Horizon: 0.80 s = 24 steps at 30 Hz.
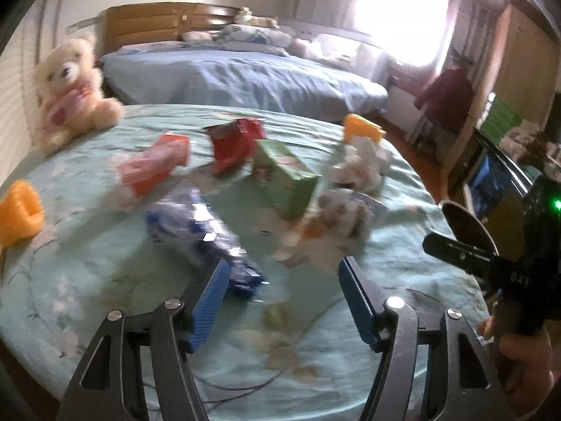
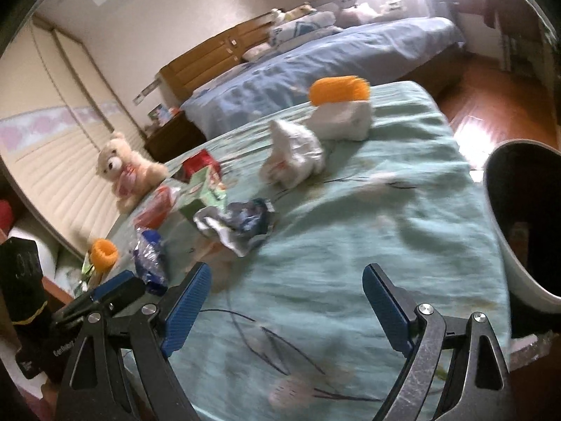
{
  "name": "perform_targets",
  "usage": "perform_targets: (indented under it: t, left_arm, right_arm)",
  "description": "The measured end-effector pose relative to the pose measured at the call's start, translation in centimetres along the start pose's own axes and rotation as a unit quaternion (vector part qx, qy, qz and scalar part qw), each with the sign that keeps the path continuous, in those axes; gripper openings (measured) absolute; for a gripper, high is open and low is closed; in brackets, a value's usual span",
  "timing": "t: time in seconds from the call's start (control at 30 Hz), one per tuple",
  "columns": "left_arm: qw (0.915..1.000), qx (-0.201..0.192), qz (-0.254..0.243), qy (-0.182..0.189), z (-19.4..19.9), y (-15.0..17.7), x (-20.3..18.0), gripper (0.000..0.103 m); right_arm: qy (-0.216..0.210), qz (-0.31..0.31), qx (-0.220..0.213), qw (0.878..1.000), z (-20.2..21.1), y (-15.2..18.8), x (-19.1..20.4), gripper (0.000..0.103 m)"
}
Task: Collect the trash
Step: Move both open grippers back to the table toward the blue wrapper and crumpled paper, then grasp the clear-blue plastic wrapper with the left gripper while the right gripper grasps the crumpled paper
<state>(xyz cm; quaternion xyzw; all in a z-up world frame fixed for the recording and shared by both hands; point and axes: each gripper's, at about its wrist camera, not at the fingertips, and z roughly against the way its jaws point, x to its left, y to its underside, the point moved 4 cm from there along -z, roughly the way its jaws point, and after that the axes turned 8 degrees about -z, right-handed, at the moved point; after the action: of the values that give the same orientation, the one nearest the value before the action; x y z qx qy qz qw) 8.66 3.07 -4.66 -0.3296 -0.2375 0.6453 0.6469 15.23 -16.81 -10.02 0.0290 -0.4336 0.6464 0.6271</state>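
Note:
Trash lies scattered on a mint-green bed sheet (image 1: 87,280). In the left wrist view I see a blue wrapper (image 1: 200,231), an orange-red packet (image 1: 154,165), a red carton (image 1: 235,144), a green carton (image 1: 284,179) and crumpled white wrappers (image 1: 333,224). My left gripper (image 1: 284,263) is open above the sheet, its left finger beside the blue wrapper, nothing between the pads. My right gripper (image 2: 287,268) is open and empty over bare sheet (image 2: 350,245). A crumpled silver-blue wrapper (image 2: 238,224) and a white bag (image 2: 294,158) lie ahead of it.
A white bin with a dark inside (image 2: 522,217) stands at the bed's right edge. Orange cups (image 1: 21,214) (image 2: 340,89) and a teddy bear (image 1: 70,84) sit on the bed. A second, blue bed (image 1: 245,77) lies behind. A hand (image 1: 519,351) holds the other gripper at right.

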Motion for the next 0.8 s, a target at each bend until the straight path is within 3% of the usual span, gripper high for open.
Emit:
perform_targets:
  t: [0.2,0.43,0.7,0.73,0.77,0.8]
  left_arm:
    - [0.9989,0.014,0.036,-0.025,-0.3,0.4,2.3,0.07]
    - [0.9963,0.038,0.073,-0.024,-3.1,-0.4,3.7,0.07]
    - [0.9961,0.042,0.072,-0.029,-5.6,-1.0,4.3,0.067]
    - [0.9964,0.04,0.068,-0.03,-5.7,-0.9,4.3,0.065]
    - [0.9967,0.041,0.064,-0.029,-5.8,-0.9,4.2,0.055]
    - [0.9971,0.042,0.06,-0.022,-6.0,-0.8,4.1,0.052]
  right_arm:
    - [-0.008,0.021,0.022,1.0,-2.3,-0.3,1.5,0.091]
    - [-0.002,0.045,0.036,0.998,-4.9,-1.4,2.5,0.091]
    - [0.009,0.059,0.051,0.997,-7.6,-2.2,3.5,0.09]
    - [0.008,0.061,0.051,0.997,-7.8,-2.2,3.7,0.086]
    - [0.008,0.064,0.049,0.997,-7.8,-2.1,3.8,0.074]
    - [0.009,0.066,0.051,0.996,-7.9,-2.0,3.8,0.064]
